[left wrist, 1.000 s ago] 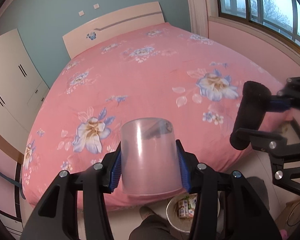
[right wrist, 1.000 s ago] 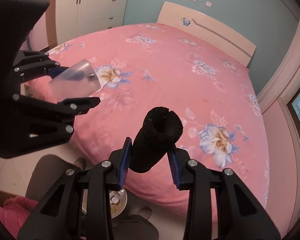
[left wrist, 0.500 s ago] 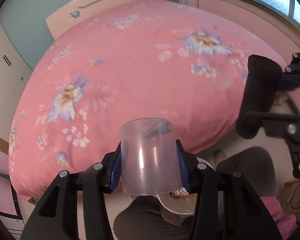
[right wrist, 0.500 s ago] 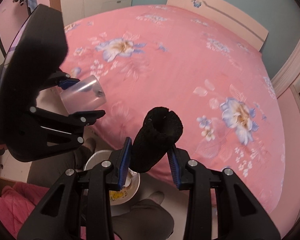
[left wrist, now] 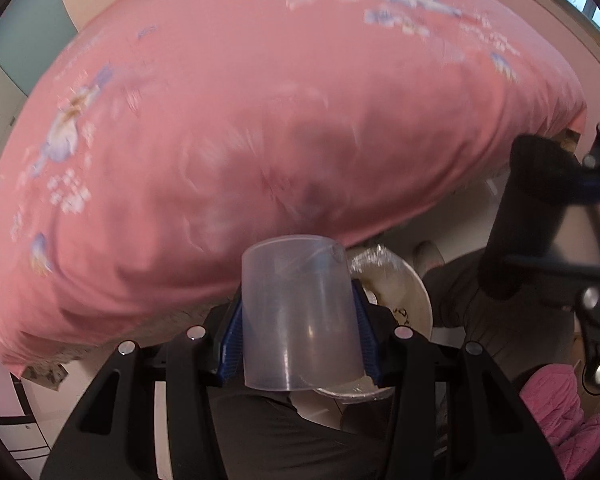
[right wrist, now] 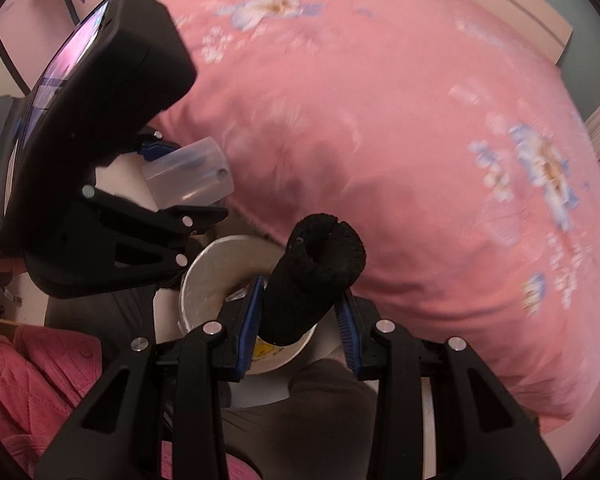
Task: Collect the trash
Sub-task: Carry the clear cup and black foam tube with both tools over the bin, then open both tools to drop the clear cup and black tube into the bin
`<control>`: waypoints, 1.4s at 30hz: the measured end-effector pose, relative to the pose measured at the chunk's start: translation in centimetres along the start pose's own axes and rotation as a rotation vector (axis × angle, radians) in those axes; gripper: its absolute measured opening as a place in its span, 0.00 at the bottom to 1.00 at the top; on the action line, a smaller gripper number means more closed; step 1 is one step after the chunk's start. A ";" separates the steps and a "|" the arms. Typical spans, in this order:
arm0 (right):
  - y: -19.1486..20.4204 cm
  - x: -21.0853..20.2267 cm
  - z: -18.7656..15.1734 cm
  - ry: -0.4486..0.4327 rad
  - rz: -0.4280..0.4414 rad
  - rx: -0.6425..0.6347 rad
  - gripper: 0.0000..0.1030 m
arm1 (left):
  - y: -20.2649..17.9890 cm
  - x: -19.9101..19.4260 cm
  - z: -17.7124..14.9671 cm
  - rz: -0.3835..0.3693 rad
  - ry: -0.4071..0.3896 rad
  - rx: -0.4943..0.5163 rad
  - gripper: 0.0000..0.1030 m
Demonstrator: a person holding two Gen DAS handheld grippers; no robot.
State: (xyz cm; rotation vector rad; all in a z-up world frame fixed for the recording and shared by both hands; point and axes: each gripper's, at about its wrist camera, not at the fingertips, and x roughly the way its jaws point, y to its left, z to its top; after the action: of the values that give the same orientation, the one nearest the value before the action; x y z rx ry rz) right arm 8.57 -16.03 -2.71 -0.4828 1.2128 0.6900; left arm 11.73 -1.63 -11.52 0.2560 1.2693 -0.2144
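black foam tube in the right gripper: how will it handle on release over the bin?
The foam tube looks soft: its open end is pinched out of round in the right gripper, so it will probably spring back. Likely light for its size. Being a cylinder, it may roll if it misses the bin.

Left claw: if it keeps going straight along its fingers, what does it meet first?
Probably the pink bedspread. The left claw, shut on the clear cup, points at the bed's hanging side; the bin sits lower, under the cup. Depth is unclear through the blur.
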 end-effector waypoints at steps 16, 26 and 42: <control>1.4 12.9 -4.8 0.171 0.185 0.102 0.36 | 0.5 11.6 -5.0 -0.138 0.197 -0.122 0.49; 1.7 20.4 -6.9 0.280 0.241 0.178 0.36 | 0.5 17.9 -7.4 -0.185 0.301 -0.191 0.49; 1.3 30.0 -9.5 0.443 0.268 0.360 0.36 | 0.2 26.3 -8.9 -0.259 0.444 -0.328 0.49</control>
State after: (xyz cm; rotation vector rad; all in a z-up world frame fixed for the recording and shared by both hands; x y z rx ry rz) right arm 6.95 -14.83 -34.17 -0.1728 1.8030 0.5864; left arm 11.15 0.79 -39.15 -0.1554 1.7552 -0.1705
